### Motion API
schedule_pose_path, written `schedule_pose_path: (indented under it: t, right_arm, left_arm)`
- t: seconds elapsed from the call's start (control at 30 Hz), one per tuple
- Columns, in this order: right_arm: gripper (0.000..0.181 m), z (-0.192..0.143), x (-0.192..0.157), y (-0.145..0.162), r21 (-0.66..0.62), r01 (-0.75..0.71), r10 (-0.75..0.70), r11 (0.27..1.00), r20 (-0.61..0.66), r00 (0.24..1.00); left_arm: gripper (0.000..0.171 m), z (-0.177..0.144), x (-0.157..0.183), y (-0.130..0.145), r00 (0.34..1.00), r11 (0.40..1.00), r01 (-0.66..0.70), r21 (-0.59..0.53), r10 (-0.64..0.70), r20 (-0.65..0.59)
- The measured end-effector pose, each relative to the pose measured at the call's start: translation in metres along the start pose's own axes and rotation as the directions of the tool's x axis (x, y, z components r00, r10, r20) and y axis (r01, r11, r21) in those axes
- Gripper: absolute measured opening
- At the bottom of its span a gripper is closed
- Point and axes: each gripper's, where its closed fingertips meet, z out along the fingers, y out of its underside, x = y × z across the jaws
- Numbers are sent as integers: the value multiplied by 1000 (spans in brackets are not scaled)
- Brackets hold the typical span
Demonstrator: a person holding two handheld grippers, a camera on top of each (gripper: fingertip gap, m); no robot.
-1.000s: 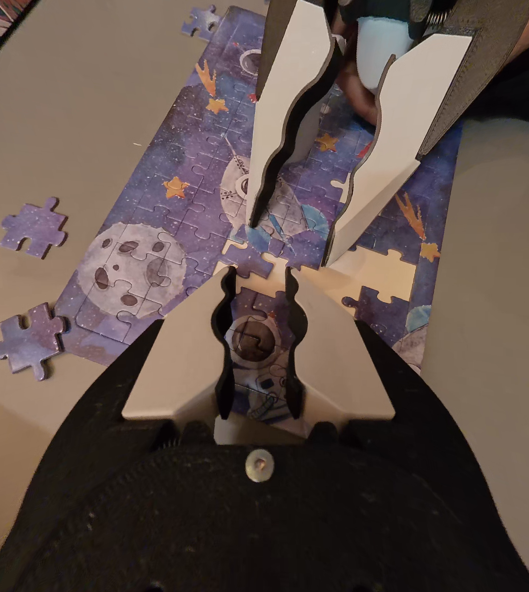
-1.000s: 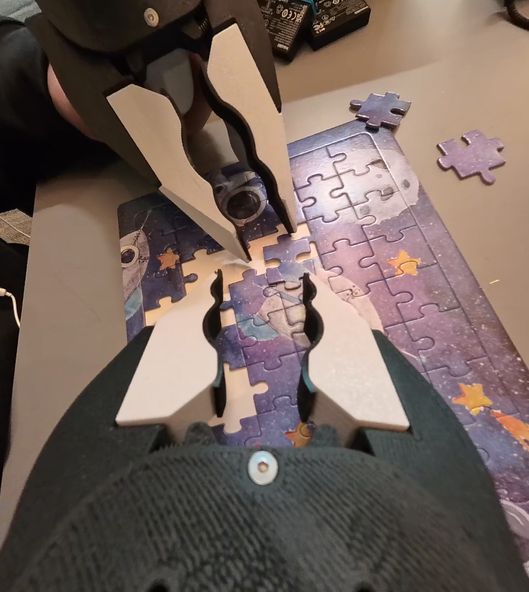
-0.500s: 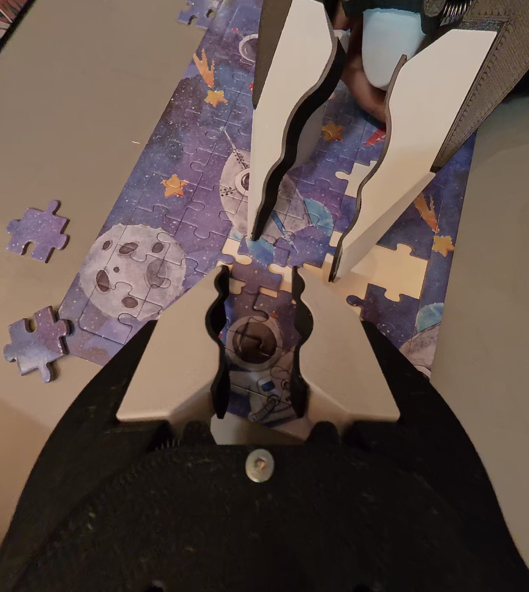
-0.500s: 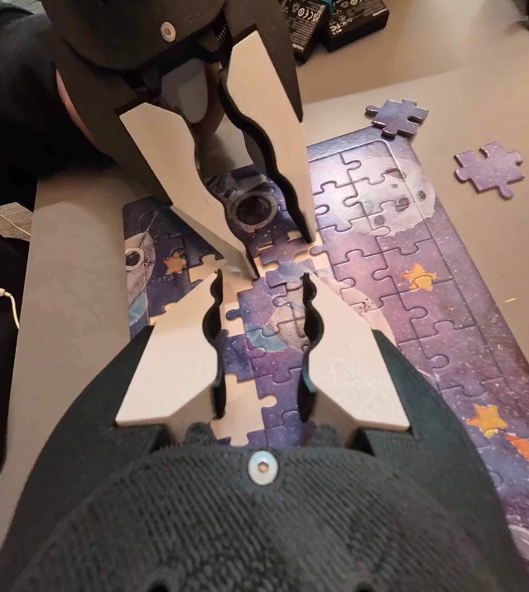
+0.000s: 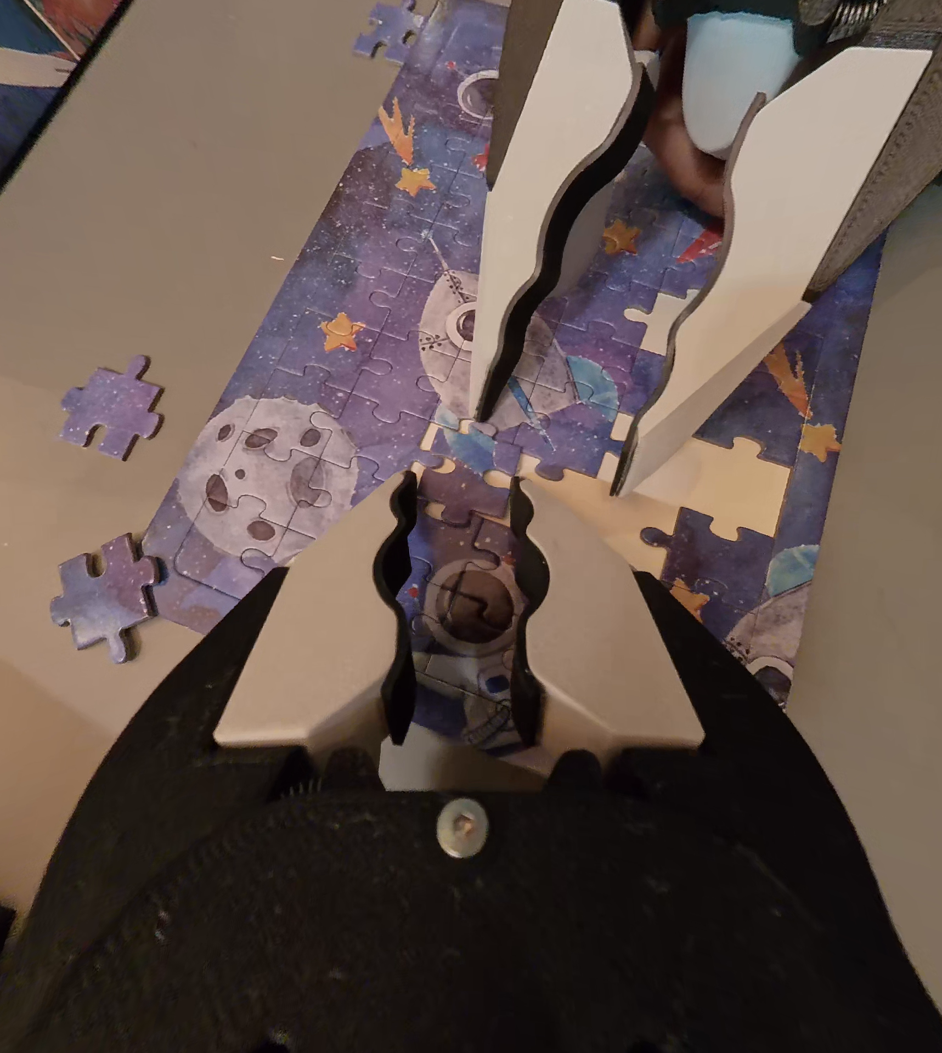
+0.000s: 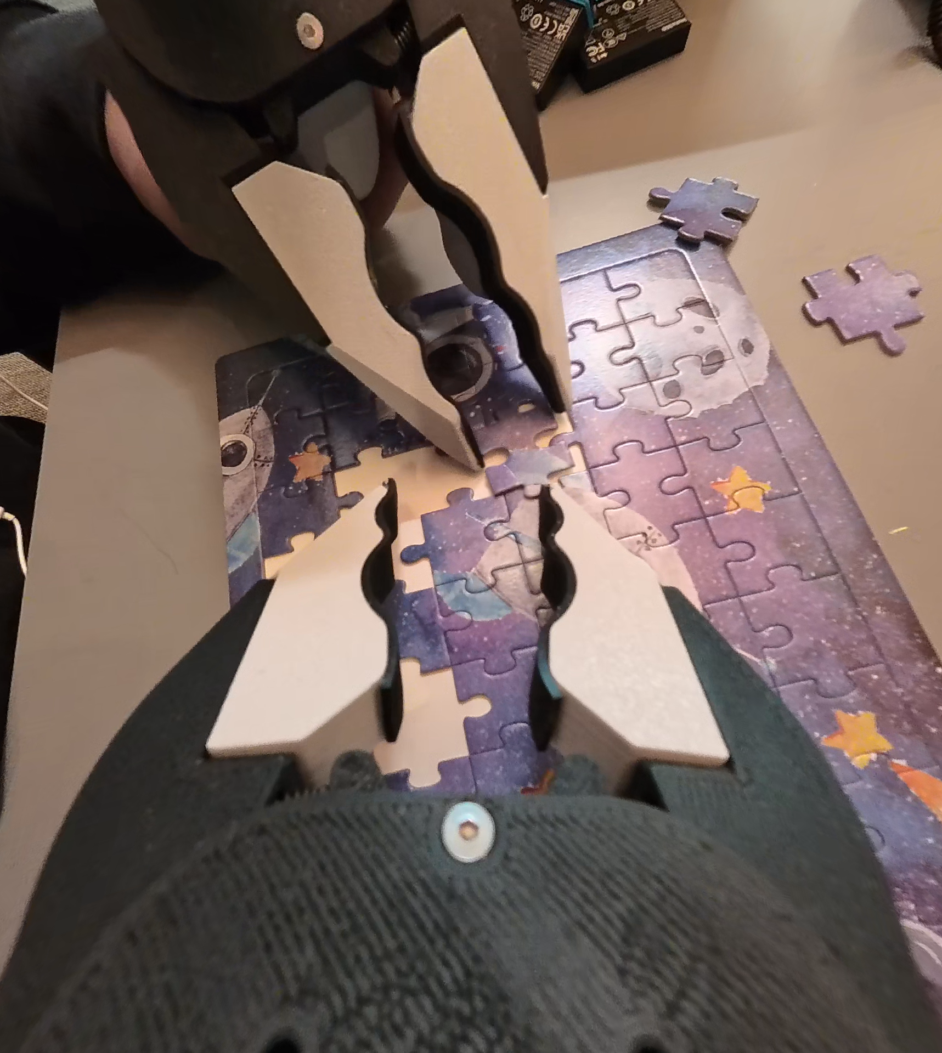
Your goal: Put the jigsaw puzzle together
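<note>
Lying flat on the grey surface (image 5: 172, 199), the jigsaw puzzle (image 5: 343, 399) is a long purple space picture whose long axis runs away from the left hand-held gripper (image 5: 460, 484) and toward the right hand-held gripper (image 6: 465, 493), which faces it from the far end. Taking the cratered moon (image 5: 269, 456) as landmark: in the left wrist view the left hand-held gripper sits just right of the moon, low over the puzzle, with its fingers a moderate gap apart and nothing between them; the astronaut's helmet (image 5: 471, 604) shows through that gap. Beyond the moon and to its right, the right hand-held gripper (image 5: 551, 450) points down at the puzzle with its fingers spread wide and empty, one tip on or just above the assembled pieces, the other over a bare cream patch of backing (image 5: 730, 484). A piece (image 5: 491, 450) lying slightly askew sits between the two grippers, right of the moon, beside that cream gap; whether either tip touches it cannot be told.

Left of the moon, two loose purple pieces rest on the surface: one (image 5: 112, 407) well apart from the puzzle edge, the other (image 5: 106, 595) touching or just beside the puzzle's corner. A third loose piece (image 5: 391, 25) lies far beyond the moon at the puzzle's far edge.

In the right wrist view, black boxes (image 6: 605, 34) stand on the surface past the moon (image 6: 708, 347).
</note>
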Motion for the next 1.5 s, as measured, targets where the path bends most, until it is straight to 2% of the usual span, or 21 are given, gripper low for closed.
schedule_pose_path:
  t: [0.4,0.6,1.5]
  right_arm:
    - [49,1,-2,0,-4,10,-10,1000,2,1000]
    - [49,1,-2,0,-4,12,-12,1000,-1,1000]
    - [48,4,3,-3,0,54,-54,999,-50,997]
  left_arm:
    - [35,0,-7,1,999,1000,27,-5,-27,29]
    - [28,-2,-4,0,1000,1000,5,7,-5,19]
    - [24,1,-3,-1,999,1000,-18,2,18,26]
